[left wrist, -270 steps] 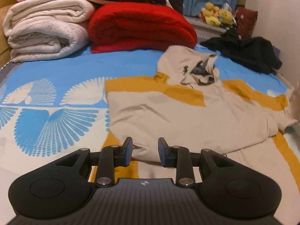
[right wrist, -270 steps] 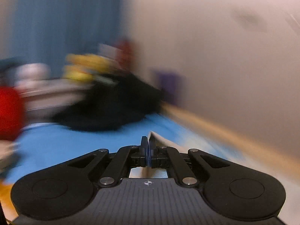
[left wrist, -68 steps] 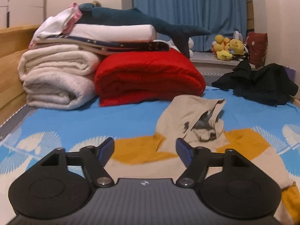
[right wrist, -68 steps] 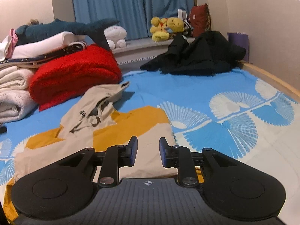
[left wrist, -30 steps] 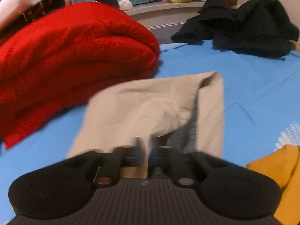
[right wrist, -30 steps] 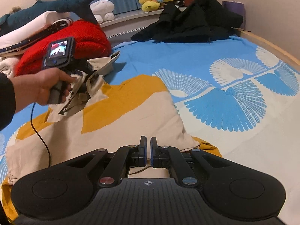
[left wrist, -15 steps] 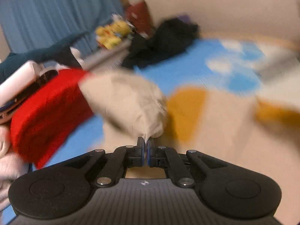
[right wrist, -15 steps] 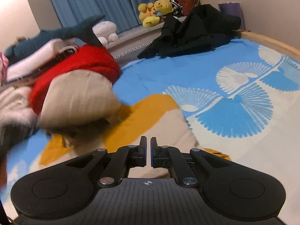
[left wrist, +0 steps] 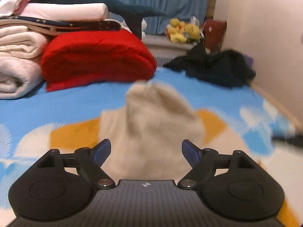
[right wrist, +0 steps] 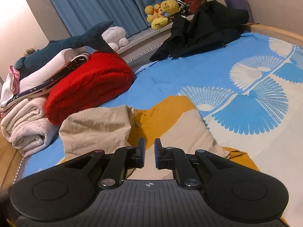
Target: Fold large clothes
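A beige and mustard hoodie [right wrist: 170, 117] lies flat on the blue patterned bed sheet [right wrist: 189, 71]. Its beige hood [left wrist: 157, 113] shows blurred just ahead of my left gripper [left wrist: 145, 151], whose jaws are opening wide; the pads stand clear of the cloth on both sides. In the right wrist view the hood [right wrist: 96, 128] lies flopped over the hoodie's upper part. My right gripper [right wrist: 149, 155] hovers low over the hoodie's near edge. Its jaws are opening, with a narrow gap and only cloth lying below it, none pinched.
A folded red blanket [left wrist: 94, 56] and a stack of white blankets [left wrist: 17, 66] sit at the back left, with a shark plush [right wrist: 75, 41] on top. Black clothes [left wrist: 217, 68] are heaped at the back right beside the wall. Yellow plush toys [right wrist: 161, 13] line the sill.
My left gripper carried the hood back over the hoodie toward me, then opened wide and let it go. The right gripper's jaws parted slightly.
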Motion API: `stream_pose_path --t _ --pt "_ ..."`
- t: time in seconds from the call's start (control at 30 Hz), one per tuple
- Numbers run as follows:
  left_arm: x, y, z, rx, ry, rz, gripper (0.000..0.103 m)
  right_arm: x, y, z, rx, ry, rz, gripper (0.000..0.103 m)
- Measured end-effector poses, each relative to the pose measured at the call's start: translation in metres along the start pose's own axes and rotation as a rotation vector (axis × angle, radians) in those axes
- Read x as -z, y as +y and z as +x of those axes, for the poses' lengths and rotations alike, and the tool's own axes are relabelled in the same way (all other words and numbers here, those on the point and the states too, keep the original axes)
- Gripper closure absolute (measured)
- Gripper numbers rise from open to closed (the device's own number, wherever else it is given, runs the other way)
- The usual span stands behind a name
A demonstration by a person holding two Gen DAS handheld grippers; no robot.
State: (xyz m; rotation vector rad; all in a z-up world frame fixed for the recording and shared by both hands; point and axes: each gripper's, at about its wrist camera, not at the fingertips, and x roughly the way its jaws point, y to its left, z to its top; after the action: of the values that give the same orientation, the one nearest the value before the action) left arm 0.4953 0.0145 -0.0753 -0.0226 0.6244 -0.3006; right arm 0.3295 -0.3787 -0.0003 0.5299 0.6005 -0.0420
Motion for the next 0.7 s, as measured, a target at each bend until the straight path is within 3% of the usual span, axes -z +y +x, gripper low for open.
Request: stream_pose_path --t 0.07,0.13,0.17,0.23,0.33,0.4,0.43,0.5,0.57,0.63,0.67,0.7 --pt "-0.029 -0.003 0.039 0.021 0.050 -0.054 0.017 0.001 0.000 0.003 0.003 0.005 0.005 0.093" --pt "-0.052 0.001 0.083 -0.023 0.138 -0.100 0.022 0.001 0.001 0.006 0.004 0.014 0.007 0.093" --pt "-0.062 0.005 0.108 -0.056 0.191 -0.113 0.051 0.001 0.001 0.007 0.005 0.017 0.007 0.093" --pt "-0.085 0.010 0.141 -0.083 0.246 -0.096 0.097 0.001 0.002 0.008 0.010 0.018 0.005 0.093" --pt "-0.124 -0.001 0.136 -0.111 0.070 0.059 0.100 0.000 0.002 0.008 0.012 0.018 -0.005 0.093" --pt "-0.129 -0.011 0.106 -0.058 -0.085 0.140 0.100 0.000 0.002 0.008 0.017 0.018 -0.005 0.093" --pt "-0.120 -0.016 0.090 -0.020 -0.126 0.174 0.100 0.000 0.001 0.008 0.017 0.018 0.000 0.093" --pt "-0.078 -0.027 0.073 0.015 -0.114 0.281 0.100 -0.001 0.001 0.008 0.018 0.017 0.003 0.093" --pt "-0.008 -0.029 0.077 0.044 0.025 0.351 0.100 -0.001 0.001 0.008 0.019 0.018 0.002 0.093" --pt "0.072 -0.025 0.101 0.013 0.238 0.403 0.100 0.000 0.003 0.009 0.019 0.022 -0.003 0.093" --pt "0.095 -0.025 0.107 -0.020 0.295 0.453 0.099 0.001 0.005 0.009 0.019 0.025 -0.009 0.093" --pt "0.106 -0.028 0.104 -0.039 0.282 0.488 0.100 0.002 0.006 0.009 0.019 0.029 -0.016 0.093"
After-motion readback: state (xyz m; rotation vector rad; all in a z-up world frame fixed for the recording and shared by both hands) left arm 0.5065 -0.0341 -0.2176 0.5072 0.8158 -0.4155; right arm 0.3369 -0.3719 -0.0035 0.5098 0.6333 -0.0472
